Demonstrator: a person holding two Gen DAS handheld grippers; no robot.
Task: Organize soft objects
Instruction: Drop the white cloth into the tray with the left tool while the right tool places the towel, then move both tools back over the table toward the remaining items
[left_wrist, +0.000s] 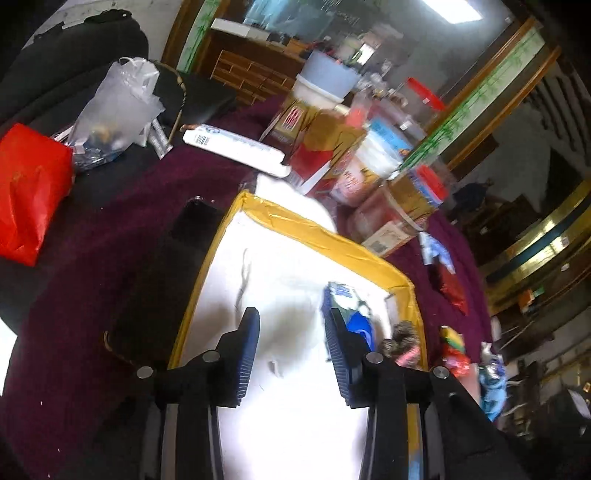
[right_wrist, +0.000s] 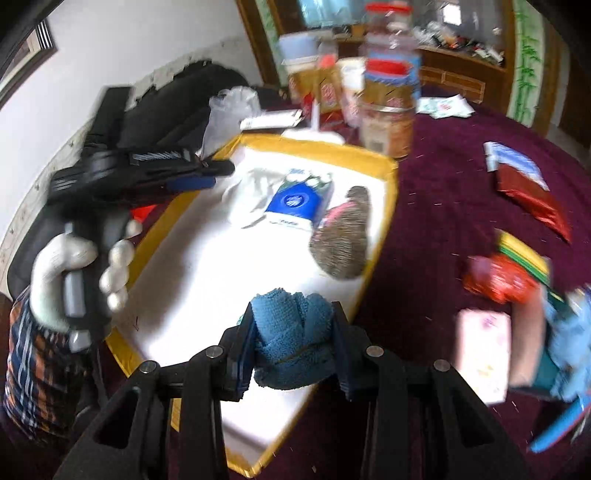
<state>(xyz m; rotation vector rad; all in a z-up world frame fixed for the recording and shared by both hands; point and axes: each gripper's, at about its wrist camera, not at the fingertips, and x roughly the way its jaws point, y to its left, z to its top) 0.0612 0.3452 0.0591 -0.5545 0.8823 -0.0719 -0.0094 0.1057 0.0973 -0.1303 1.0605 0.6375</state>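
A white tray with a yellow rim lies on the maroon cloth. It holds a blue tissue pack, a speckled brown soft toy and a white cloth. My left gripper hangs open over the tray's bare white floor, nothing between its fingers. The right wrist view shows the left gripper in a gloved hand at the tray's far left edge. My right gripper is shut on a rolled blue towel above the tray's near end.
Jars and boxes crowd the table behind the tray. A red bag and a clear plastic bag sit at left. Right of the tray lie a red packet, colourful packets and a pink box.
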